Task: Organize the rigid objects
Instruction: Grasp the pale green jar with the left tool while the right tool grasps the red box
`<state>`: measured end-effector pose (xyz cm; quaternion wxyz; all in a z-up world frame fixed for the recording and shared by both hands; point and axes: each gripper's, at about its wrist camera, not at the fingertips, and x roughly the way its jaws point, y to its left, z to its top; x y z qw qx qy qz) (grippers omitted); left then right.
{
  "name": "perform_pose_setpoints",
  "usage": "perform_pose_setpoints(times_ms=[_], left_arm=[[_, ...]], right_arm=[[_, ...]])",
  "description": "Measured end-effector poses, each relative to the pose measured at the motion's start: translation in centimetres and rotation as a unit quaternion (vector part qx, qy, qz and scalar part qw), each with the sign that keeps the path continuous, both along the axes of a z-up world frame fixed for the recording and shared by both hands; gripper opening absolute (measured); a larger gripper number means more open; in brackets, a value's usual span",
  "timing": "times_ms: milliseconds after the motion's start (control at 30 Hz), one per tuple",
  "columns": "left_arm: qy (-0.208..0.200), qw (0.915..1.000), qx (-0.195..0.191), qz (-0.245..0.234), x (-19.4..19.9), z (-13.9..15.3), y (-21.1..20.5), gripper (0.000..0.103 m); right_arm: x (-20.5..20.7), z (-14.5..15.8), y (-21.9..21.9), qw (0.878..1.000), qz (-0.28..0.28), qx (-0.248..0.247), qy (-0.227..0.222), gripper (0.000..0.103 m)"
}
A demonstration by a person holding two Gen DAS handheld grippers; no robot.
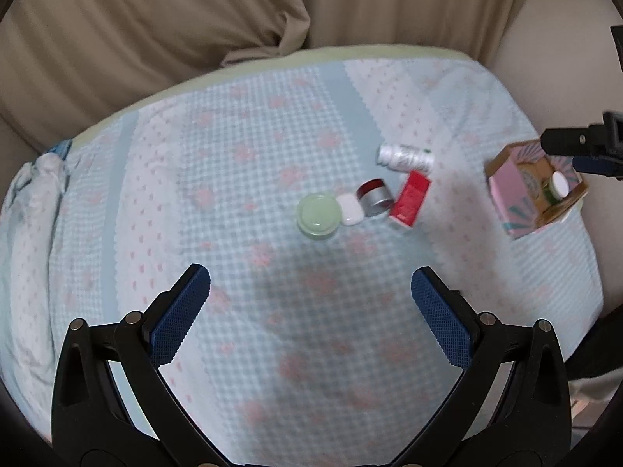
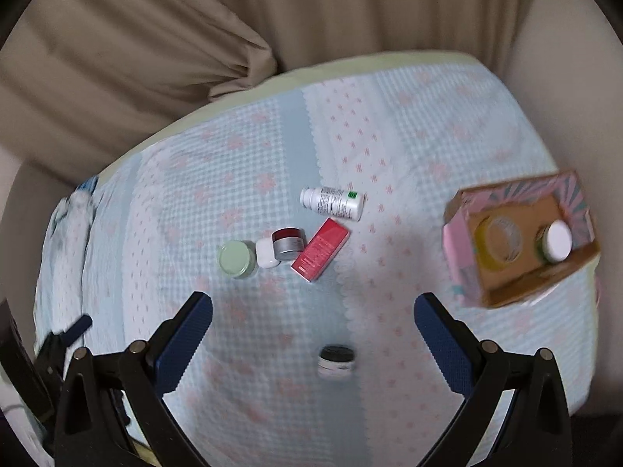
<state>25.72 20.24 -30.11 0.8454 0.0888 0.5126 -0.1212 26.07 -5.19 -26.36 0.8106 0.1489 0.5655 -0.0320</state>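
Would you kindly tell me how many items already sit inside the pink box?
2: a white-capped jar at the right end of the pink box, and a yellowish round item left of it. Others may be hidden.

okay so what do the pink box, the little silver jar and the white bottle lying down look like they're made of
Pink box: probably printed cardboard, since its inner walls are raw brown.
Silver jar: brushed-metal look on the side, though it could be metallised plastic; its top is dark red.
White bottle: likely opaque plastic, smooth, with a printed paper-like label.
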Motion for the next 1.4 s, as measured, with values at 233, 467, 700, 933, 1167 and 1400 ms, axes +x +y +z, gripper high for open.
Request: perform_pose_setpoints(times_ms=[233,467,700,933,1167,1400], left_arm=[[0.007,0.9992,0.012,-0.037,4.9,-6.4,-0.3,0.103],[0.021,0.9947,0.047,-0.089,8.9,-13.9,-2.4,0.103],[0.034,0.9881,0.071,-0.132,11.4,-19.7,-4.7,0.101],[0.037,0.9839,0.079,-0.156,12.6,-22.9,-6.3,0.101],[0.055,0.9794,0.070,-0.181,13.6,-24.7,-7.5,0.090],[0.050,0.9757,0.055,-0.206,13.5,-25.0,-7.7,0.077]], right_arm=[[4.1,-6.1,0.0,0.995,-0.080,0.024,0.048,0.103],[8.0,-13.5,-1.3,0.983,-0.148,0.059,0.096,0.103],[11.2,-19.9,-2.1,0.967,-0.210,0.073,0.126,0.100],[12.0,-24.1,-2.5,0.944,-0.272,0.097,0.161,0.086],[12.1,-27.2,-2.3,0.926,-0.298,0.137,0.189,0.063],[12.1,-28.6,-2.3,0.924,-0.305,0.116,0.200,0.051]])
